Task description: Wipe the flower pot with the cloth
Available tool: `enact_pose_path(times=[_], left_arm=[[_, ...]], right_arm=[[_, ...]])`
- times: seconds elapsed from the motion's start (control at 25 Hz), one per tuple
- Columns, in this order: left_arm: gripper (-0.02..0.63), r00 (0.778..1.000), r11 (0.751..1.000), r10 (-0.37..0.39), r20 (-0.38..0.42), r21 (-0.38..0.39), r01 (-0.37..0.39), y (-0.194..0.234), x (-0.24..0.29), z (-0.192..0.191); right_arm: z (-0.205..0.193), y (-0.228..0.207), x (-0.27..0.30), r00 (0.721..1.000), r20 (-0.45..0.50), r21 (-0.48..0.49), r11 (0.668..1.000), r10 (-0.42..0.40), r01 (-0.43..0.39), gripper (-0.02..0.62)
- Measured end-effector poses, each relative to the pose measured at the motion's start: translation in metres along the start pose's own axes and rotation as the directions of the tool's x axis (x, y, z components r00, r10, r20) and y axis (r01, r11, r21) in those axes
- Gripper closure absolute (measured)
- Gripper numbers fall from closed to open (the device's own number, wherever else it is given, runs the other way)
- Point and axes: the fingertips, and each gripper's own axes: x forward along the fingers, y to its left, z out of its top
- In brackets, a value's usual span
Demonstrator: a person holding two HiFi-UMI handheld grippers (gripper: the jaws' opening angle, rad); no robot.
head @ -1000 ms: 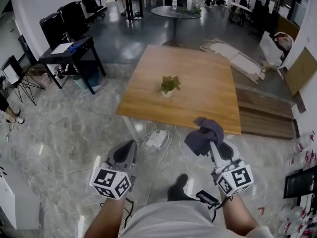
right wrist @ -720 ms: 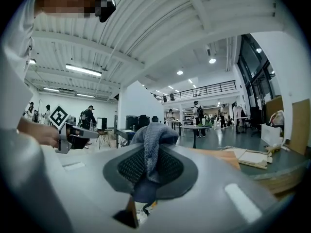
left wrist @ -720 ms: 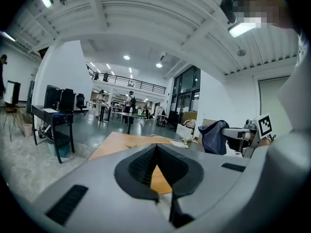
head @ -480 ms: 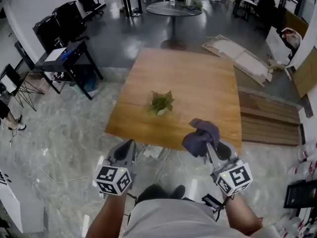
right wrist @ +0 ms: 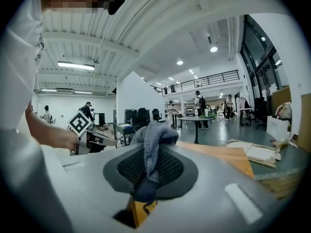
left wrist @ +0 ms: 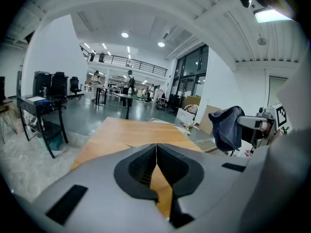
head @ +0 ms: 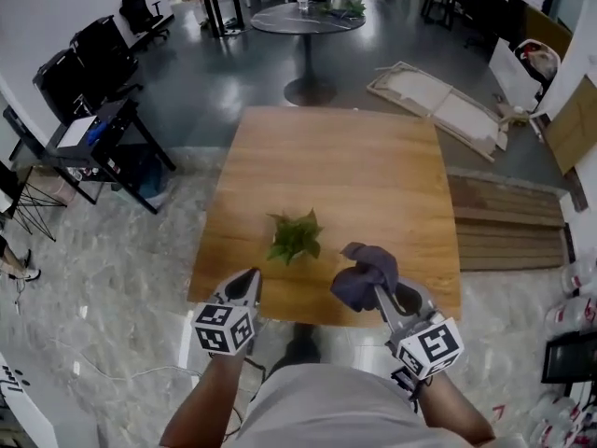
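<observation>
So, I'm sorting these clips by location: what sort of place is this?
Probably an open-plan office or workshop hall: black office chairs beside a desk, a round table, and a railed mezzanine overhead.

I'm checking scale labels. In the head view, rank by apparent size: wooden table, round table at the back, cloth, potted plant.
1. wooden table
2. round table
3. cloth and potted plant look about alike; the cloth is nearer the camera, so I leave them unranked.

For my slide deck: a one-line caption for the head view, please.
Person at a wooden table bearing a potted plant, right tongs shut on a grey cloth, left tongs shut and empty.
</observation>
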Motion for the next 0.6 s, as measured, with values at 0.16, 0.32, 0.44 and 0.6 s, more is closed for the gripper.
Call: enact_pose_path(times=[0.16, 0.32, 0.44, 0.6], left_arm=[[0.598, 0.994, 0.999, -0.055, -0.092, -0.003, 0.055, 0.034, 0.071, 0.001], [0.598, 0.973, 0.991, -0.13, -0.189, -0.066, 0.12, 0.072, 0.131, -0.013], [0.597, 0.947, 0.986, -0.165, -0.276, -0.079, 0.149, 0.094, 0.172, -0.03], [0.592, 0.903, 0.982, -0.185, -0.387, -0.098, 0.16, 0.118, 0.222, -0.056]], right_arm=[[-0.015, -0.025, 0.06, 0.999, -0.046, 0.053, 0.998, -0.028, 0.03, 0.551], [-0.033, -0.041, 0.113, 0.992, -0.113, 0.091, 0.993, -0.061, 0.072, 0.551], [-0.046, -0.056, 0.136, 0.983, -0.151, 0.124, 0.984, -0.106, 0.125, 0.551], [-0.065, -0.072, 0.153, 0.97, -0.197, 0.164, 0.971, -0.143, 0.176, 0.551]])
